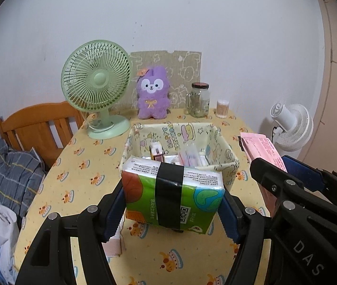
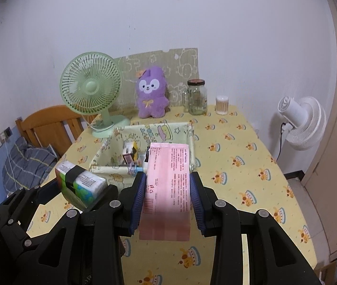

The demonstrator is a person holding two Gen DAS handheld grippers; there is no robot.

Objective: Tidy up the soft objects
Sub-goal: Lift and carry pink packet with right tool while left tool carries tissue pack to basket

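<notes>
Soft, even indoor light, rather dim and a little grey, only faint shadows on the surface (image 1: 92, 166), no strong glare, strong fisheye bending with dark corners, near end of the pink pack (image 2: 166, 190) blurred, background fairly sharp

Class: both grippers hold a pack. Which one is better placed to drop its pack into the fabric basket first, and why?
Probably the left gripper: its tissue pack hangs right at the basket's near rim. The right gripper's pink pack sits slightly behind.

"DAS" on right tool (image 1: 284, 163); basket (image 1: 216, 166) print perhaps "PRINCESS".
</notes>
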